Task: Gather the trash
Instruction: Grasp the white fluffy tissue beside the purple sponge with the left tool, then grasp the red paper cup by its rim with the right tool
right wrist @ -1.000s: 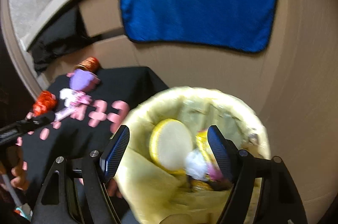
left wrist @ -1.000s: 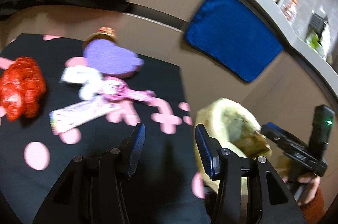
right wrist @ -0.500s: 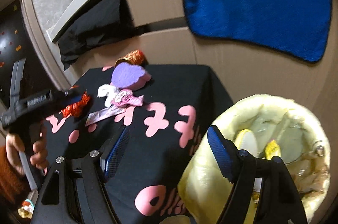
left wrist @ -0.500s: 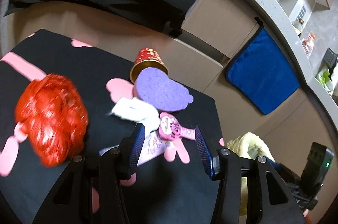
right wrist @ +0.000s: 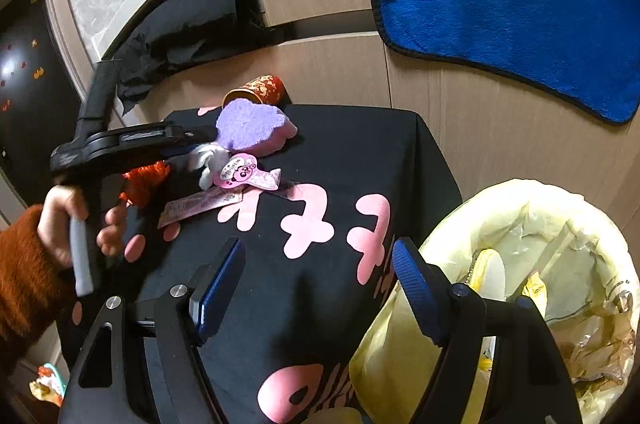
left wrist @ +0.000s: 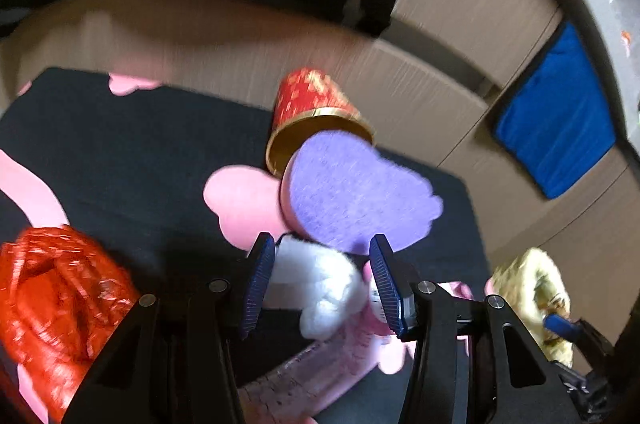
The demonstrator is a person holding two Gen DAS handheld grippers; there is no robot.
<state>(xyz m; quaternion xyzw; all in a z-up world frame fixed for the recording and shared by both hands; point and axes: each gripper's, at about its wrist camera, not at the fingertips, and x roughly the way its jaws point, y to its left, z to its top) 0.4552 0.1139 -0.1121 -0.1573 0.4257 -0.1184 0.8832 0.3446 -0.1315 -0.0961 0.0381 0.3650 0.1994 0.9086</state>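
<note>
From the left wrist, the left gripper (left wrist: 322, 282) stands half open with nothing clamped, and the crumpled white tissue (left wrist: 320, 286) lies straight ahead between its fingers, bunched with no clear long axis, the purple sponge (left wrist: 354, 190) just beyond it toward the far edge of the black cloth (left wrist: 132, 152). From the right wrist, the right gripper (right wrist: 316, 284) gapes wide and empty near the cloth's near edge beside the lined bin (right wrist: 532, 208), well apart from the tissue, so the left is the nearer one.

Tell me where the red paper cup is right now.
The red paper cup lies tipped at the table's far edge, directly behind the purple sponge, its mouth facing the sponge.
</note>
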